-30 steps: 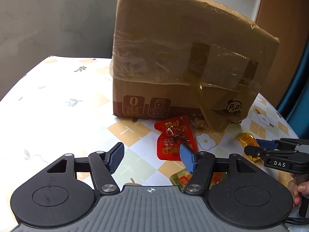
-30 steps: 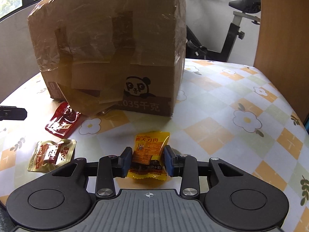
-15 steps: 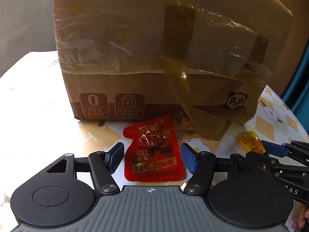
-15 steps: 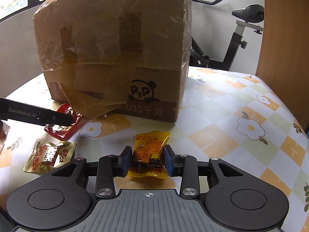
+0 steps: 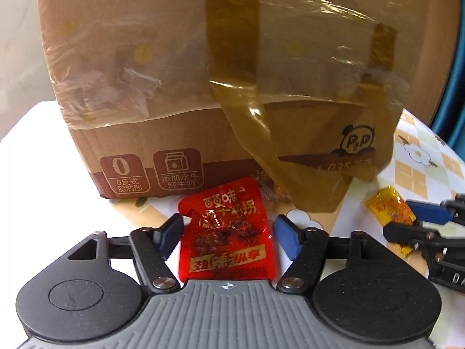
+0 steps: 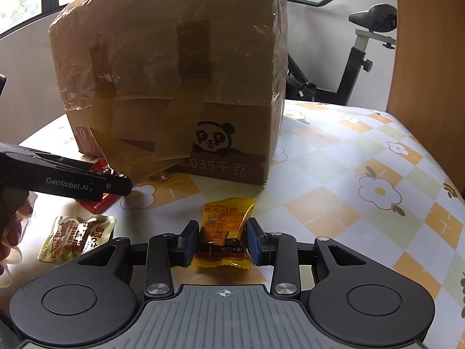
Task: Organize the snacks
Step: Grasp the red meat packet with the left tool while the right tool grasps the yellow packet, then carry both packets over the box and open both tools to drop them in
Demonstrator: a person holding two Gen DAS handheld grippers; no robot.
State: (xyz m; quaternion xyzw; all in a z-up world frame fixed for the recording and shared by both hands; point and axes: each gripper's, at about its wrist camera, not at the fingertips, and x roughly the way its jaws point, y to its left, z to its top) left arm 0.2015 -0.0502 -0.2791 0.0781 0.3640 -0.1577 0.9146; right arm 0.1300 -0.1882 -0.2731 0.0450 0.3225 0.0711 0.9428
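A red snack packet (image 5: 223,244) lies flat on the flowered tablecloth in front of a taped cardboard box (image 5: 174,87). My left gripper (image 5: 226,226) straddles it. Its jaws are closing, and a thin gap still shows at the right pad. In the right wrist view the left gripper (image 6: 116,186) reaches in from the left over the red packet (image 6: 98,203). My right gripper (image 6: 222,240) is shut on an orange snack packet (image 6: 223,221) low over the table. The same orange packet (image 5: 389,206) shows at the right of the left wrist view.
A gold snack packet (image 6: 75,238) lies at the near left by a hand. A small wrapped sweet (image 6: 162,176) sits under the box's loose tape. An exercise bike (image 6: 363,58) and a wooden panel (image 6: 430,43) stand beyond the table (image 6: 348,174).
My left gripper has come forward and down to the red packet, which now lies between its fingers. The right gripper has stayed still with the orange packet.
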